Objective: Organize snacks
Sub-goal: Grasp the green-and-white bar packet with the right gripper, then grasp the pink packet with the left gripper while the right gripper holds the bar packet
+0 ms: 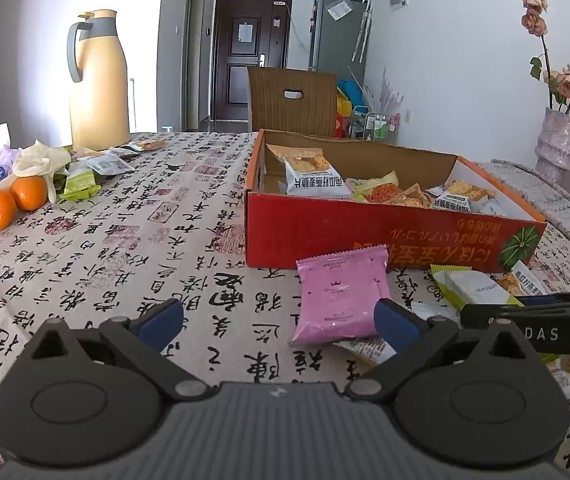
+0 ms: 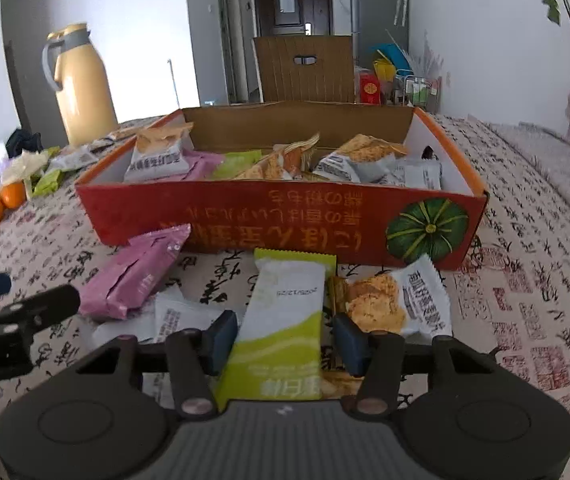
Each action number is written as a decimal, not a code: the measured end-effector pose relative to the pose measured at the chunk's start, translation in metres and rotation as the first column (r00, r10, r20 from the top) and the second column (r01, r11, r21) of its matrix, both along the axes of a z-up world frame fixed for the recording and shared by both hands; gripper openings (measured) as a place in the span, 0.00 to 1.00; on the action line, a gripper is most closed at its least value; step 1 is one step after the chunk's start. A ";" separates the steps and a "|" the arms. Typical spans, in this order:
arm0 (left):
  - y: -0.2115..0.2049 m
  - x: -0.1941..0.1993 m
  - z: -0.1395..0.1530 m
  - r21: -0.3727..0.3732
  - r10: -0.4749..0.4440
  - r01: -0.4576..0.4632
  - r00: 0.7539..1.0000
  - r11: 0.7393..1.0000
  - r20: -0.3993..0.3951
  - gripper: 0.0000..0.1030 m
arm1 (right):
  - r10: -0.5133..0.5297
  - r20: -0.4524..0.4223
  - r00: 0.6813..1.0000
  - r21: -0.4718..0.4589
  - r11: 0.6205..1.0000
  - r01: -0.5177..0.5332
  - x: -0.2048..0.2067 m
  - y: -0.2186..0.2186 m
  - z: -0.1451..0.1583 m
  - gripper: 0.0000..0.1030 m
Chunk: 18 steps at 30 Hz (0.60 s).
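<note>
A red cardboard box with several snack packets inside stands on the table. In front of it lie a pink packet, a green and white packet and a white cracker packet. My left gripper is open and empty, low over the table, with the pink packet by its right finger. My right gripper is open, its fingers on either side of the green and white packet with small gaps; it also shows at the right edge of the left wrist view.
A yellow thermos jug stands at the back left. Oranges, a white cloth and more packets lie at the left. A brown chair stands behind the table. A vase of dried flowers stands at the right.
</note>
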State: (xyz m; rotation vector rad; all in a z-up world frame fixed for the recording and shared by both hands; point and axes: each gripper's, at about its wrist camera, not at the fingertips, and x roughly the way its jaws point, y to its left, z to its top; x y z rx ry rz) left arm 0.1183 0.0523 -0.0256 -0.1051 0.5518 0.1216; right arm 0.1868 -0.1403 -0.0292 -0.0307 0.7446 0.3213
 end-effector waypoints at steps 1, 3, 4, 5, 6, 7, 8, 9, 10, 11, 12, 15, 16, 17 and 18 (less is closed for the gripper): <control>0.000 0.000 0.000 -0.003 -0.001 0.001 1.000 1.000 -0.002 1.00 | -0.001 -0.001 1.000 -0.001 1.000 0.001 0.001 0.000 0.000 0.51; 0.001 0.001 -0.001 -0.006 -0.001 0.001 1.000 1.000 -0.006 1.00 | 0.003 0.000 1.000 -0.002 1.000 -0.003 0.001 0.000 -0.001 0.48; 0.001 0.001 -0.001 -0.007 0.000 0.000 1.000 1.000 -0.005 1.00 | 0.010 0.000 1.000 -0.001 1.000 -0.010 0.000 0.001 -0.002 0.40; 0.001 0.001 -0.001 -0.008 0.000 0.000 1.000 1.000 -0.004 1.00 | 0.018 -0.004 1.000 0.000 1.000 -0.018 0.001 0.001 -0.002 0.39; 0.001 0.000 -0.001 -0.008 0.001 -0.001 1.000 1.000 -0.004 1.00 | 0.021 -0.006 1.000 -0.004 1.000 -0.021 0.000 0.002 -0.003 0.38; 0.001 0.001 -0.001 -0.008 0.002 -0.002 1.000 1.000 -0.004 1.00 | 0.025 -0.002 1.000 -0.009 1.000 -0.025 -0.001 0.002 -0.003 0.37; 0.001 0.001 -0.001 -0.008 0.002 -0.002 1.000 1.000 -0.004 1.00 | 0.031 0.003 1.000 -0.008 0.999 -0.031 -0.003 0.002 -0.002 0.37; 0.001 0.001 0.000 -0.008 0.002 -0.003 1.000 1.000 -0.004 1.00 | 0.039 0.006 0.999 0.002 0.999 -0.039 -0.005 0.001 -0.001 0.36; 0.001 0.001 -0.001 -0.008 0.003 -0.003 1.000 1.000 -0.005 1.00 | 0.040 0.011 0.999 0.011 0.999 -0.041 -0.006 0.000 0.000 0.36; 0.001 0.001 -0.001 -0.008 0.004 -0.004 1.000 1.000 -0.006 1.00 | 0.038 0.018 0.999 0.018 0.999 -0.038 -0.007 -0.001 0.001 0.36; 0.001 0.001 -0.001 -0.007 0.005 -0.005 1.000 1.000 -0.007 1.00 | 0.033 0.030 0.999 0.026 0.999 -0.034 -0.009 -0.002 0.003 0.36; 0.001 0.002 -0.001 -0.005 0.010 -0.010 1.000 1.000 -0.010 1.00 | 0.019 0.065 0.998 0.063 0.998 -0.023 -0.015 -0.009 0.010 0.36; 0.002 0.002 -0.001 -0.005 0.011 -0.011 1.000 1.000 -0.011 1.00 | 0.012 0.074 0.997 0.078 0.997 -0.018 -0.016 -0.012 0.012 0.36; 0.002 0.002 -0.002 -0.005 0.011 -0.012 1.000 1.000 -0.012 1.00 | 0.006 0.082 0.997 0.093 0.996 -0.013 -0.017 -0.015 0.013 0.36; 0.002 0.002 -0.002 -0.005 0.013 -0.013 1.000 1.000 -0.013 1.00 | -0.003 0.091 0.996 0.104 0.995 -0.007 -0.018 -0.018 0.015 0.36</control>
